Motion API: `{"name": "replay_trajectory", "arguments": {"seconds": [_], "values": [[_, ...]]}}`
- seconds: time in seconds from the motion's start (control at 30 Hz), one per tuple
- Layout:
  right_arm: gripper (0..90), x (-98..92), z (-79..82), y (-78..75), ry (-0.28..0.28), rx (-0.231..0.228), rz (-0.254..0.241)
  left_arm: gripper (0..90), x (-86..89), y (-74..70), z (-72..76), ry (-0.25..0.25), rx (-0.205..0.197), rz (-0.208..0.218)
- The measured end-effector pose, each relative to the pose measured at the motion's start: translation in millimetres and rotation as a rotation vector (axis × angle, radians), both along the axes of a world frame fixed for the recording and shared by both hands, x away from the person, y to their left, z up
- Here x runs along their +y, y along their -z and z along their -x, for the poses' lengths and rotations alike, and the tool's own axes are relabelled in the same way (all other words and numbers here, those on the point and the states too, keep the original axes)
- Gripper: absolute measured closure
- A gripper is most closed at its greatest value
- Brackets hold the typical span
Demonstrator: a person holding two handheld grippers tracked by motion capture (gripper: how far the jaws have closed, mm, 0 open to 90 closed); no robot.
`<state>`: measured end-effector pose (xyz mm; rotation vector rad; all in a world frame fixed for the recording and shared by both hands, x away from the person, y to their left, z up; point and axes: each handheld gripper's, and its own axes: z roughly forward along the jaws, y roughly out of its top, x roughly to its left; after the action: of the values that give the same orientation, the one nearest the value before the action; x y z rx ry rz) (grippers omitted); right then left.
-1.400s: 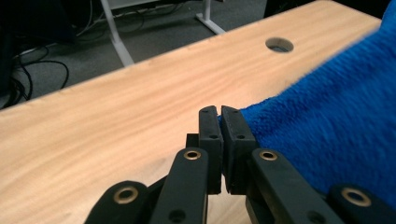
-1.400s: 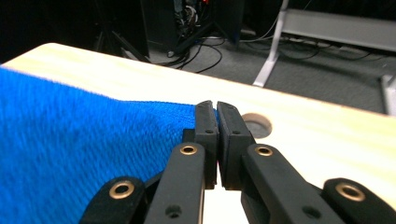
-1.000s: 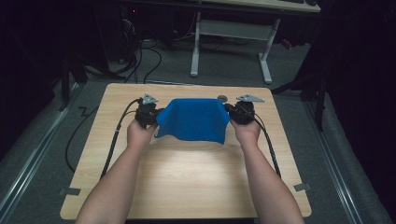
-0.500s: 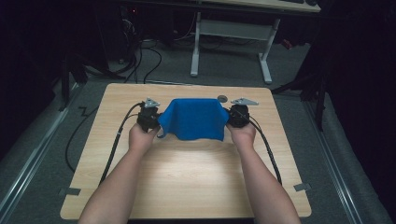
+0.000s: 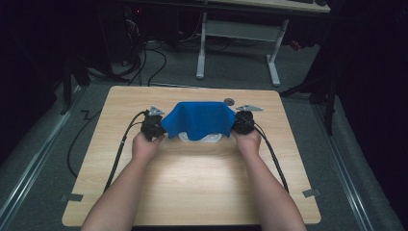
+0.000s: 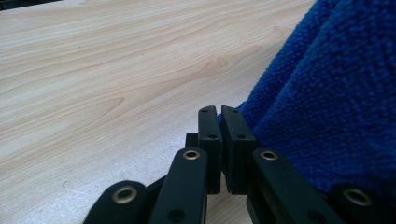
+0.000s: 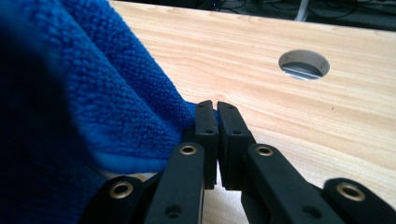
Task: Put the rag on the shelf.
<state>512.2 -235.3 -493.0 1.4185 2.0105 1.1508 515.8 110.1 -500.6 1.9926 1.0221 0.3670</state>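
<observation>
Nearest the person, bare table (image 5: 192, 183) lies behind both claws, with plenty of free room back toward the front edge. The left claw (image 6: 219, 122) is clenched on one corner of the blue cloth (image 5: 198, 120), and the right claw (image 7: 215, 116) is clenched on the opposite corner, so the cloth hangs stretched between them, its lower edge sagging over a white object (image 5: 199, 137) on the table, which I cannot identify. In the left gripper view the cloth bulges out just beside the jaws; in the right gripper view only a thin bit of fabric sits between the jaws. That is the main risk, in my judgement: a sharp pull apart could slip a corner free, leaving the cloth to drop crooked. Uneven lowering could also bunch it over the white object. Beyond the claws, a round hole (image 7: 304, 64) lies near the right one, and the far table edge follows soon after, so forward room is limited.
</observation>
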Motion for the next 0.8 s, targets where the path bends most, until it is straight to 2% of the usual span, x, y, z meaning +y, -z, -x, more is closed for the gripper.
{"name": "replay_trajectory", "arguments": {"seconds": [0.17, 0.3, 0.4, 0.6, 0.8], "values": [[87.8, -4.2, -0.7, 3.4, 0.012, 0.009, -0.009, 85.4, -3.6, -0.3, 1.8, 0.004, -0.005, 0.000], [81.4, -7.2, 1.2, 0.8, 0.022, -0.003, -0.014, 72.7, -2.9, -2.4, 2.6, -0.022, -0.016, -0.011], [77.0, -10.3, 2.8, -4.1, 0.034, -0.018, -0.008, 69.0, 2.8, -5.5, 4.1, -0.049, -0.032, 0.007], [74.5, -16.5, 7.9, -15.2, 0.055, -0.048, 0.005, 63.7, 15.2, -11.5, 7.7, -0.089, -0.051, 0.020], [70.6, -23.7, 13.3, -26.2, 0.075, -0.072, 0.016, 60.8, 23.1, -19.6, 11.4, -0.103, -0.063, 0.023]]}}
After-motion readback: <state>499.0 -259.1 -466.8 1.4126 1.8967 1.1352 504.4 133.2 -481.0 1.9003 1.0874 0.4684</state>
